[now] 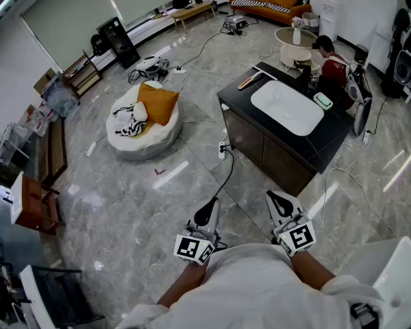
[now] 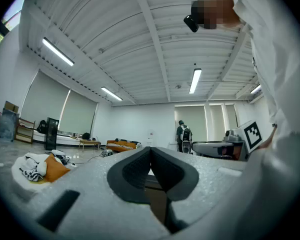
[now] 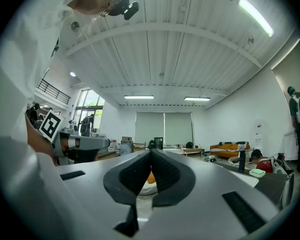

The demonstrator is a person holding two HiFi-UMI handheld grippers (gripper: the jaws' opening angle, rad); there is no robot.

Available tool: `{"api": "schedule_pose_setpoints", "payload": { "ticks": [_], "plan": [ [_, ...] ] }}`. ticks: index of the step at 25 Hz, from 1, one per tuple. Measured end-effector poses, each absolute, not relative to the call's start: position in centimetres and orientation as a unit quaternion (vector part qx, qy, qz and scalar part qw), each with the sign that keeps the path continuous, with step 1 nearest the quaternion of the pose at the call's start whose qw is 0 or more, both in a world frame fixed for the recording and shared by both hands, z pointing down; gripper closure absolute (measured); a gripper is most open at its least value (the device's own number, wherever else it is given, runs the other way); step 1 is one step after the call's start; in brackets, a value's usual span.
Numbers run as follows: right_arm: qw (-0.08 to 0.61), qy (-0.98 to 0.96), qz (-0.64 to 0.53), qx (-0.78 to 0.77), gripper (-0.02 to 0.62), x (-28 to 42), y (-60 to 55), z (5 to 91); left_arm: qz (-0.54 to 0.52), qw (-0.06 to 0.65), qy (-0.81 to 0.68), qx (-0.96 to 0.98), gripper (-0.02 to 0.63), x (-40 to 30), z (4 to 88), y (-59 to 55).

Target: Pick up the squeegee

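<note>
A slim tool with a tan handle, apparently the squeegee point(image 1: 249, 81), lies on the far left corner of the black counter point(image 1: 329, 142), beside the white sink basin point(image 1: 288, 106). Both grippers are held close to my body, well short of the counter. My left gripper point(image 1: 207, 211) is shut, its dark pads point(image 2: 135, 171) pressed together with nothing between them. My right gripper point(image 1: 279, 203) is also shut and empty, its pads point(image 3: 166, 173) meeting in a line. Both point level across the room.
A green sponge-like item point(image 1: 322, 101) sits at the counter's right end. Behind the counter sits a person in red point(image 1: 332, 64). A white beanbag with an orange cushion point(image 1: 144, 118) lies to the left. A black cable point(image 1: 226, 173) runs over the marble floor.
</note>
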State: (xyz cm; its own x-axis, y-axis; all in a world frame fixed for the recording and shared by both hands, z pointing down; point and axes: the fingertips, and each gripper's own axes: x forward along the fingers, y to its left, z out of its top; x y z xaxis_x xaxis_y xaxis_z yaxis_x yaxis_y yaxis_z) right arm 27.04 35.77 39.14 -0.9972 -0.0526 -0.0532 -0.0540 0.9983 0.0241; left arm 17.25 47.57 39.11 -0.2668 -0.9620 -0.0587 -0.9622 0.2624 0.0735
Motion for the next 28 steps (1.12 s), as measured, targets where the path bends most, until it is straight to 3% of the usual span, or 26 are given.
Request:
{"api": "schedule_pose_setpoints", "payload": {
  "ticks": [10,18,28],
  "plan": [
    [0.003,0.998,0.007,-0.066,0.581,29.3,31.0,40.0,0.035,0.009,0.802,-0.596,0.591,18.4,39.3,44.6],
    [0.037,0.992,-0.053,-0.104,0.58,32.3,27.9,39.9,0.032,-0.016,0.816,-0.577,0.591,20.0,40.3,44.1],
    [0.008,0.99,-0.061,-0.129,0.58,32.4,24.7,42.3,0.019,-0.057,0.828,-0.558,0.591,18.8,43.0,42.8]
  ]
}}
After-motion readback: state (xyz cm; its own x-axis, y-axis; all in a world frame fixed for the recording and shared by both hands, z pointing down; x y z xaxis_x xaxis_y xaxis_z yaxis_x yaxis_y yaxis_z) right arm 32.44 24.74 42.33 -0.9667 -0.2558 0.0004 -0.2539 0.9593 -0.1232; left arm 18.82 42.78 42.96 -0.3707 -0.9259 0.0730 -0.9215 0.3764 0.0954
